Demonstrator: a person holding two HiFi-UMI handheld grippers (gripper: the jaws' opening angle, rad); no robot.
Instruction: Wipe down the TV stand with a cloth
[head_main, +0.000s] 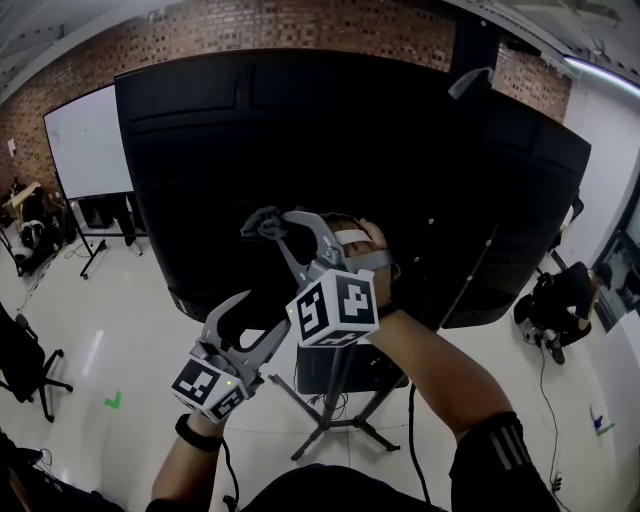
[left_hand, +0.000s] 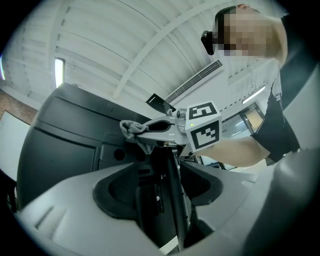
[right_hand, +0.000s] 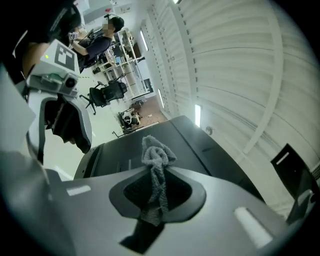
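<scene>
Brick wall and pale floor are seen behind the black TV (head_main: 300, 150) on its TV stand (head_main: 330, 405). The left gripper (head_main: 250, 318) is held with jaws spread, and only the stand's pole (left_hand: 175, 200) is seen beyond their gap. The grey cloth (right_hand: 156, 165) is pinched by the right gripper (head_main: 270, 228) and bunched past its jaw tips. Soft and light, it is judged best gripped at a thick fold.

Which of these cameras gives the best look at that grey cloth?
The right gripper view: the cloth sits bunched at centre frame, pinched between the jaws of the right gripper. The left gripper view shows only a small wad at that gripper's tip; the head view barely shows it.
</scene>
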